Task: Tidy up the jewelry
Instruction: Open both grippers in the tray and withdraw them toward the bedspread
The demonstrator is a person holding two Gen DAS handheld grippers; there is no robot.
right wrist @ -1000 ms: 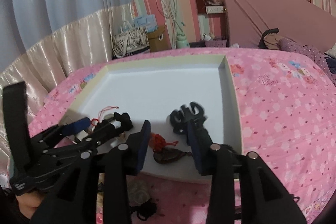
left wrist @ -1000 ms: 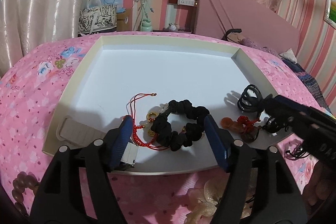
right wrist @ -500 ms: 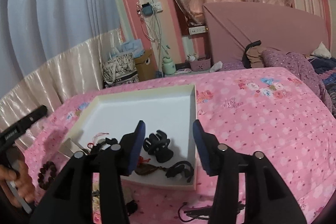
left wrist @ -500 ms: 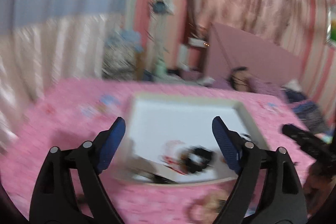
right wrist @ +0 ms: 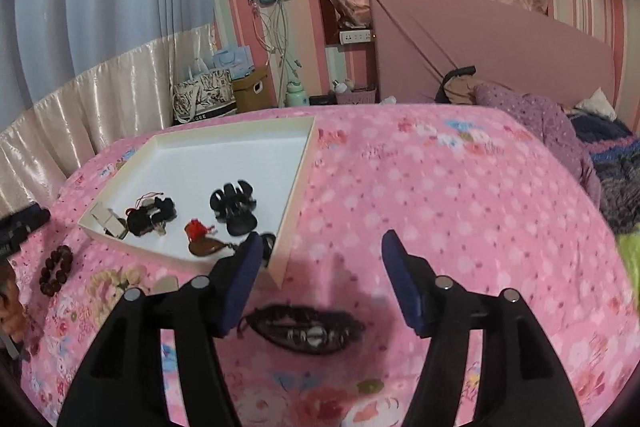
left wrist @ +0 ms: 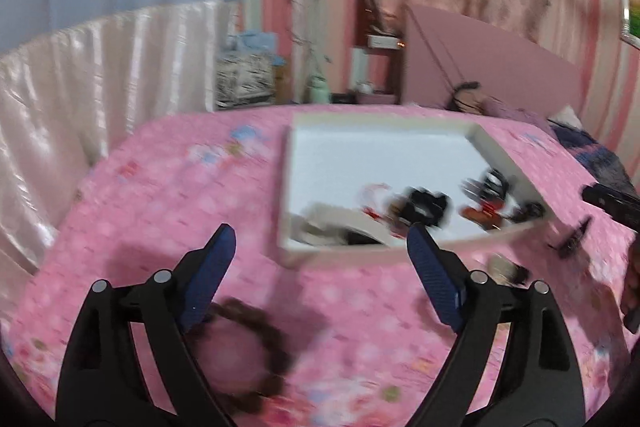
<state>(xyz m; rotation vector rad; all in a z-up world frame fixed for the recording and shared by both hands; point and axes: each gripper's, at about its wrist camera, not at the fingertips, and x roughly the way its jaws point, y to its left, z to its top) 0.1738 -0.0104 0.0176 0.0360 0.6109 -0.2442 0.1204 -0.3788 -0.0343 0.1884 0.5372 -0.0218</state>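
Left gripper: jaws wide apart, nothing between the pads, above the pink floral bedspread with a dark bead bracelet just below it; view blurred. Right gripper: jaws opening, nothing held, a black braided bracelet lying on the bedspread beneath the gap. White tray sits left of it, holding a black claw clip, black scrunchie and red-tasselled pendant. Striped pink walls, curtains behind
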